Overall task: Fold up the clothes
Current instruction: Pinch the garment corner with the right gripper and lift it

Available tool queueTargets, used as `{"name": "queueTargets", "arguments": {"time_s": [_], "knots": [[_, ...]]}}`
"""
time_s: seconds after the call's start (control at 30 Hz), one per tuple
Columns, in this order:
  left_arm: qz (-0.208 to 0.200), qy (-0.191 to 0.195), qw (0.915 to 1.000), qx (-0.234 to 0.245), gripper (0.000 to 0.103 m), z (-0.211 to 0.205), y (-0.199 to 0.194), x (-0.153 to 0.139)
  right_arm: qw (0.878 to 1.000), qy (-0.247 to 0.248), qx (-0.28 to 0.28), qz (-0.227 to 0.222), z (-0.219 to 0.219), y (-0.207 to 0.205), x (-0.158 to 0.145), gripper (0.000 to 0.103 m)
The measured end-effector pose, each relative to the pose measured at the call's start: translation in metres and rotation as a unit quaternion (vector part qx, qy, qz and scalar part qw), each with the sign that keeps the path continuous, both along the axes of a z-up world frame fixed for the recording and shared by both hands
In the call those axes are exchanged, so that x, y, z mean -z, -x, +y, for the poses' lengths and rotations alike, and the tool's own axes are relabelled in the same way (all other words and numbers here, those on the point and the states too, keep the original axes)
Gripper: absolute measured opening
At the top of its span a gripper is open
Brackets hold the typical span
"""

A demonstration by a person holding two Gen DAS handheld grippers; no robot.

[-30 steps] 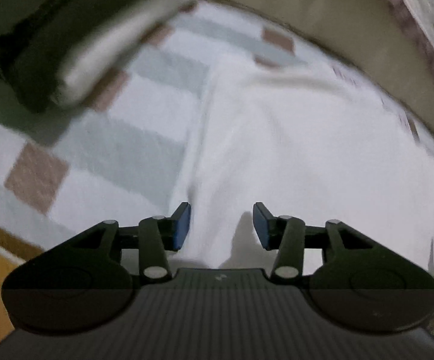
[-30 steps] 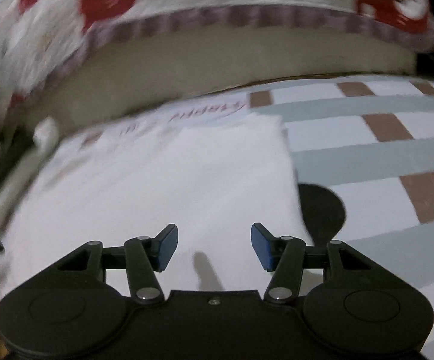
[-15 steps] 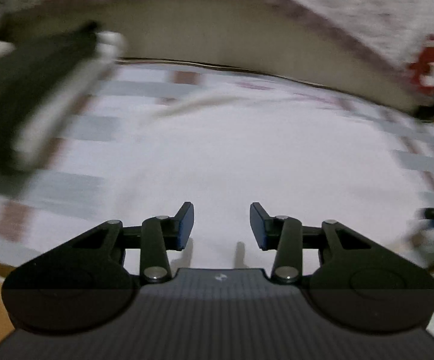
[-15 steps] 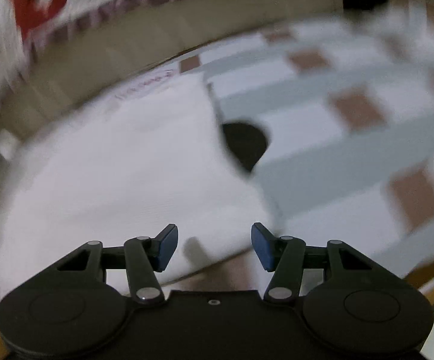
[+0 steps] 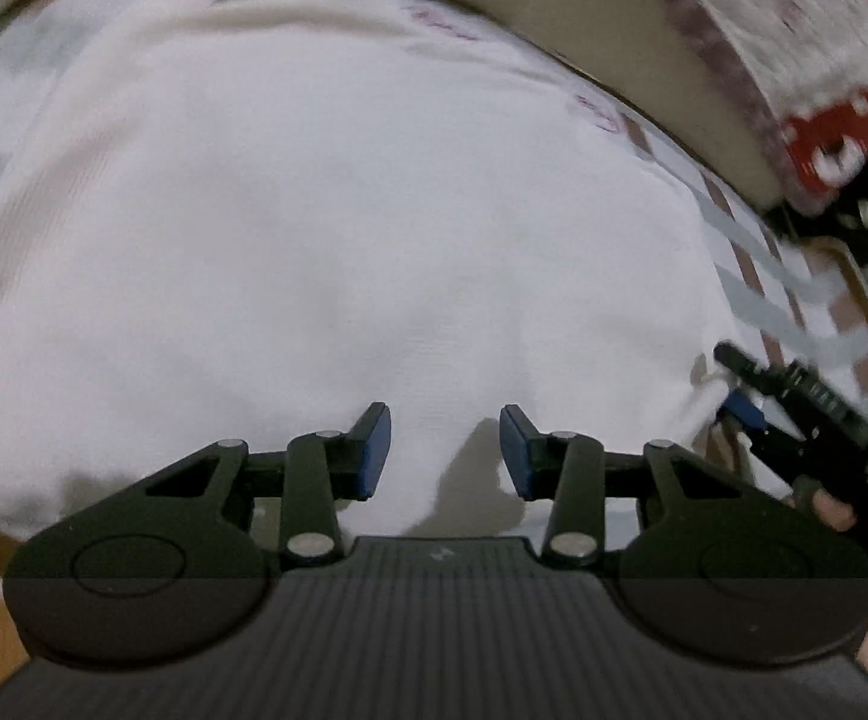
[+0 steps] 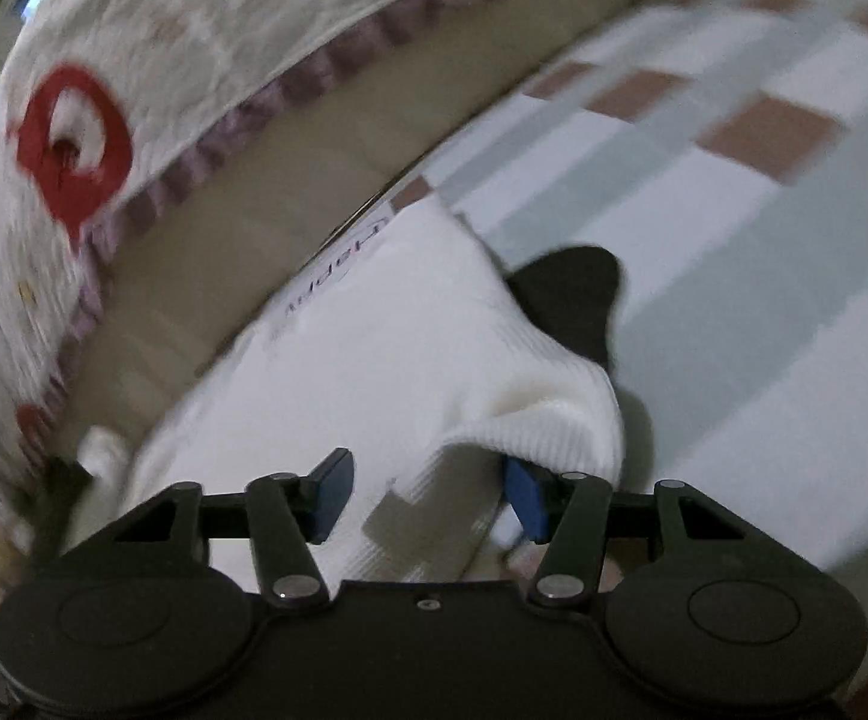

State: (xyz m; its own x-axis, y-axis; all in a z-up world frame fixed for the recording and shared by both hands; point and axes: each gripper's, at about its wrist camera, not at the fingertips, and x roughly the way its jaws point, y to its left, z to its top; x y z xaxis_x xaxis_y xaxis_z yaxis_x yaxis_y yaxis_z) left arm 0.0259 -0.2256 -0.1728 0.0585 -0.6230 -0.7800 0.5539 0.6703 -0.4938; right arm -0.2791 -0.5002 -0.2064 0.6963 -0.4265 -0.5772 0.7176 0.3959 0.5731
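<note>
Only one garment (image 5: 338,228) is in view: a white knit piece lying spread on a checked sheet (image 6: 733,276) of white, pale grey-green and brown squares. It fills the middle of the left wrist view, broad and nearly flat, with a soft seam curving across the upper left. In the right wrist view the same white cloth (image 6: 386,348) sits in the lower centre, and there its ribbed edge bulges up in a fold, a detail the left view does not give. A small dark patch (image 6: 571,294) pokes out beside that edge at centre right; what it is cannot be told.

Two grippers are present. The left gripper (image 5: 444,450) hangs partly open over the cloth at the bottom centre, nothing between its blue pads. The right gripper (image 6: 428,498) has just been closing; the ribbed edge lies between its pads and drapes over the right one, but the gap is not yet shut on it. From the left view it (image 5: 793,414) shows at the right edge, at the garment's corner, with a fingertip (image 5: 832,507) below it.

A patterned blanket (image 6: 74,144) with red shapes crosses the upper left.
</note>
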Motion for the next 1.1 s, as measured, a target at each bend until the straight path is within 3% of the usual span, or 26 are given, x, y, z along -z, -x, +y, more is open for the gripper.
{"name": "queueTargets", "arguments": {"time_s": [0.03,0.17,0.27,0.4,0.57,0.67,0.7,0.73,0.77,0.8,0.87,0.93,1.03,1.1], "knots": [[0.010,0.001,0.9998,-0.016,0.037,0.004,-0.004,0.002,1.000,0.005,-0.001,0.024,0.000,-0.005,-0.001,0.023],[0.009,-0.015,0.9974,-0.069,0.036,0.026,-0.018,0.000,0.999,-0.038,0.035,0.012,0.004,0.008,0.002,0.016],[0.016,-0.012,0.9972,-0.073,0.036,0.034,-0.021,0.001,0.997,-0.058,0.054,0.019,0.011,0.025,-0.001,0.016],[0.019,0.008,0.9984,-0.053,0.037,0.030,-0.015,-0.002,0.998,-0.037,0.044,0.038,0.012,0.036,-0.008,0.045],[0.007,0.059,0.9982,-0.001,0.037,0.007,-0.001,-0.009,0.994,-0.077,0.075,-0.034,0.005,0.039,0.002,0.071],[-0.030,0.029,0.9985,0.034,0.039,-0.004,0.011,-0.011,0.993,-0.062,0.091,-0.031,-0.003,0.023,0.001,0.079],[-0.042,0.018,0.9979,0.046,0.039,-0.008,0.015,-0.011,0.995,-0.044,0.087,-0.009,-0.005,0.013,-0.001,0.075],[-0.055,0.007,0.9968,0.058,0.038,-0.012,0.019,-0.012,0.996,-0.023,0.078,0.022,-0.006,0.003,-0.004,0.048],[-0.063,-0.009,0.9962,0.059,0.037,-0.013,0.021,-0.010,0.996,0.005,0.059,0.061,-0.005,-0.008,-0.006,0.027],[-0.069,-0.003,0.9961,0.055,0.037,-0.009,0.020,-0.014,0.993,0.036,0.033,0.104,-0.003,-0.020,-0.009,0.014],[-0.080,0.016,0.9957,0.044,0.036,-0.001,0.016,-0.024,0.988,0.095,-0.009,0.124,0.009,-0.031,-0.020,0.013],[-0.059,0.046,0.9959,0.051,0.036,0.005,0.006,-0.044,0.981,0.144,-0.045,0.120,0.022,-0.038,-0.034,0.013],[-0.025,0.109,0.9921,0.056,0.037,0.023,-0.025,-0.079,0.981,0.153,-0.103,0.052,0.035,-0.054,-0.075,0.012],[-0.020,0.147,0.9878,0.047,0.037,0.041,-0.053,-0.100,0.974,0.161,-0.162,0.000,0.050,-0.077,-0.112,0.012]]}}
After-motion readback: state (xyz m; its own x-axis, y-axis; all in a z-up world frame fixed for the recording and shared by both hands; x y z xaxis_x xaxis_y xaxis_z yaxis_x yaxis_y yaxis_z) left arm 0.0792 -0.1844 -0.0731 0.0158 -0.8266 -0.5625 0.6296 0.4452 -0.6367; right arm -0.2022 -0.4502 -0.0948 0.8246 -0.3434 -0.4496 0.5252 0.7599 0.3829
